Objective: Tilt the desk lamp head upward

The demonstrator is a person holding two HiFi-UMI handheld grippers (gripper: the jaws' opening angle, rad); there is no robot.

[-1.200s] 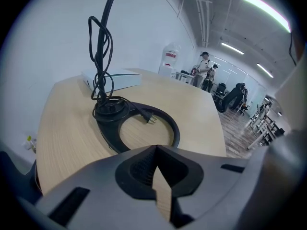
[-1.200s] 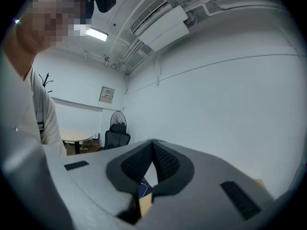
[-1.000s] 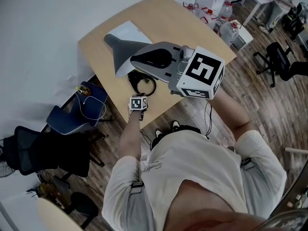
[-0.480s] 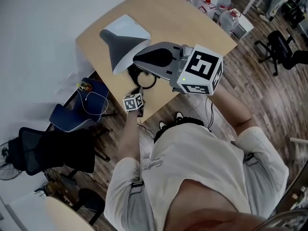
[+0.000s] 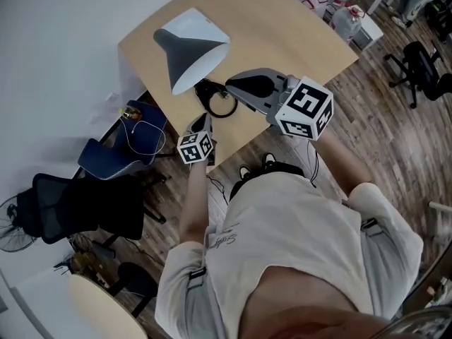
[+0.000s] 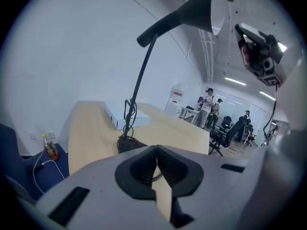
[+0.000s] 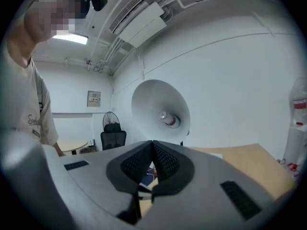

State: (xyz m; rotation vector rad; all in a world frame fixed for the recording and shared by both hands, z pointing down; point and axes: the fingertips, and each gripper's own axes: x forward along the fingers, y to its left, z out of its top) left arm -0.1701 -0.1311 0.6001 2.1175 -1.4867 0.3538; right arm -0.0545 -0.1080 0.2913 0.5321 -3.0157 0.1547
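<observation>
Desk lamp head [image 5: 192, 48] is sitting high on its thin black arm [image 6: 141, 75] over the left side of the surface [image 5: 289, 34], with its base [image 5: 217, 106] near the surface edge and the shade mouth and bulb [image 7: 169, 119] facing the right tool [image 5: 233, 87]. Both tools are hanging clear of the lamp: right tool clenched on nothing, near the shade; left tool [image 5: 203, 124] clenched and empty too, low by the base. Looks like the approach stage. Doing it well likely means opening the right jaws first, taking the shade rim or neck, and lifting in a slow arc about the head joint, with the left tool pinning the base so the light lamp is not tipping or sliding
</observation>
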